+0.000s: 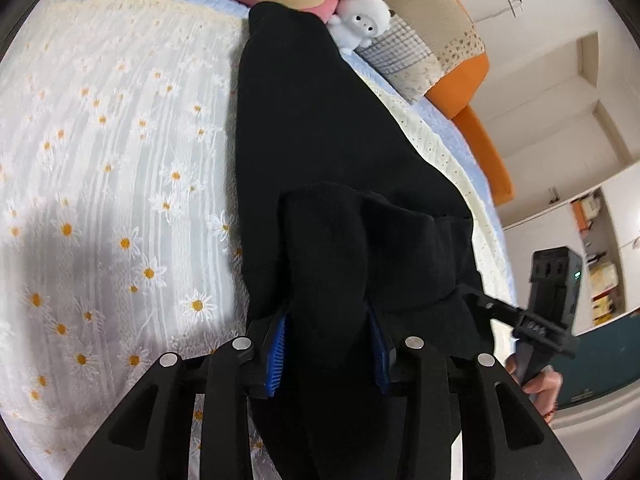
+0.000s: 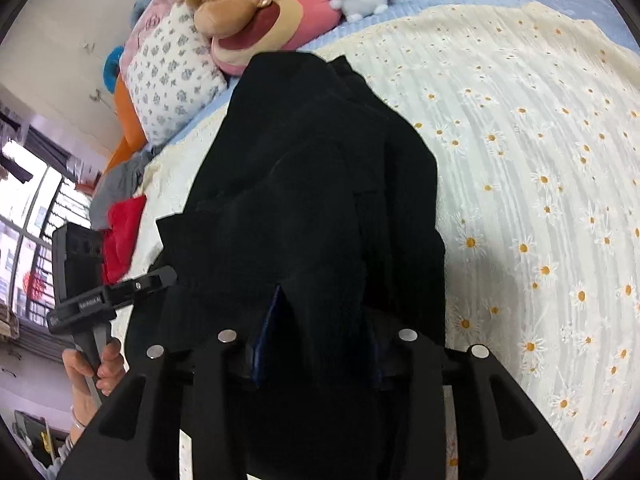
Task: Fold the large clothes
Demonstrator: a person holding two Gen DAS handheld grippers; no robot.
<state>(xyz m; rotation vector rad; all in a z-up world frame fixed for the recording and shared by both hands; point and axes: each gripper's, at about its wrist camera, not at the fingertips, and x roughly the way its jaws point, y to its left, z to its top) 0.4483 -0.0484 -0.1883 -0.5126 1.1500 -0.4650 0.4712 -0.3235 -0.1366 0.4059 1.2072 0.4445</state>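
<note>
Left wrist view: the left hand-held gripper (image 1: 330,350) is pinching a thick bunch of the black garment (image 1: 320,140), its blue ribbed pads (image 1: 279,354) pressed against the cloth on either side. In the right wrist view the right hand-held gripper (image 2: 320,344) is likewise closed on a bunch of the same cloth, dark blue pads just visible at the fold. Both grips sit at the garment's near edge; the rest lies in a long narrow strip running away across the bed (image 1: 100,140) towards the pillows.

Handling, as a judgement: the fabric looks like a heavy knit or fleece, matt, soft and quite limp, with no stiffness to hold a crease. It should drape and drag rather than slide, and nothing about it appears fragile. The bulk suggests several layers already doubled, so a hold at the two near corners, kept level, seems soundest.

The bedcover is thin crinkled white cotton embroidered with daisies, over a pale blue quilted sheet. At the far end lie a white plush toy (image 1: 362,22), a brown and pink plush cushion (image 2: 276,16) and a patterned pillow (image 2: 172,76).
</note>
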